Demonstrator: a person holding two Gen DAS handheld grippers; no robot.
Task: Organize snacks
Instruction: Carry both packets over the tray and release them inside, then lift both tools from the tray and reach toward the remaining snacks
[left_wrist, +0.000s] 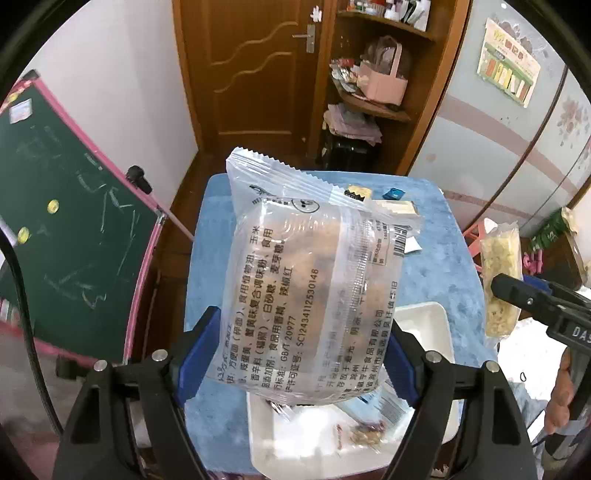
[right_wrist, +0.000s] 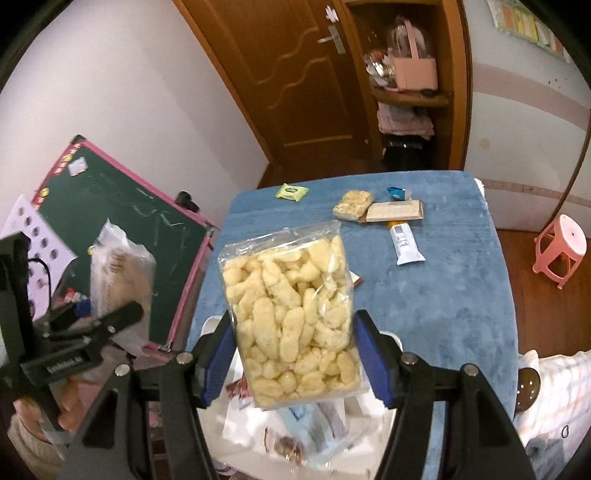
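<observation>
We hold a snack in each gripper above the blue-covered table (right_wrist: 443, 295). Our left gripper (left_wrist: 295, 354) is clamped on a clear noodle snack packet (left_wrist: 291, 280), its blue pads (left_wrist: 197, 354) pressing the packet's lower sides, so that the printed back faces the camera and the crimped top edge rises away from the fingers. Below and just ahead of these fingers sits a white tray (left_wrist: 424, 321) on the table, with several small wrapped snacks lying in it. Our right gripper (right_wrist: 291, 362) is closed on a clear bag of yellow puffed corn snacks (right_wrist: 291, 321), gripped at its lower half and standing upright between the fingers. Beneath the right fingers the tray's contents are partly hidden and blurred. Farther ahead of the right gripper, well apart from both held packs, a green sachet (right_wrist: 291, 192), a small pack of puffed snacks (right_wrist: 352, 205), a tan bar (right_wrist: 395, 212), a blue wrapper (right_wrist: 397, 192) and a white tube (right_wrist: 406, 245) lie on the table. To the left of both grippers stands a pink-framed chalkboard (left_wrist: 74, 229).
</observation>
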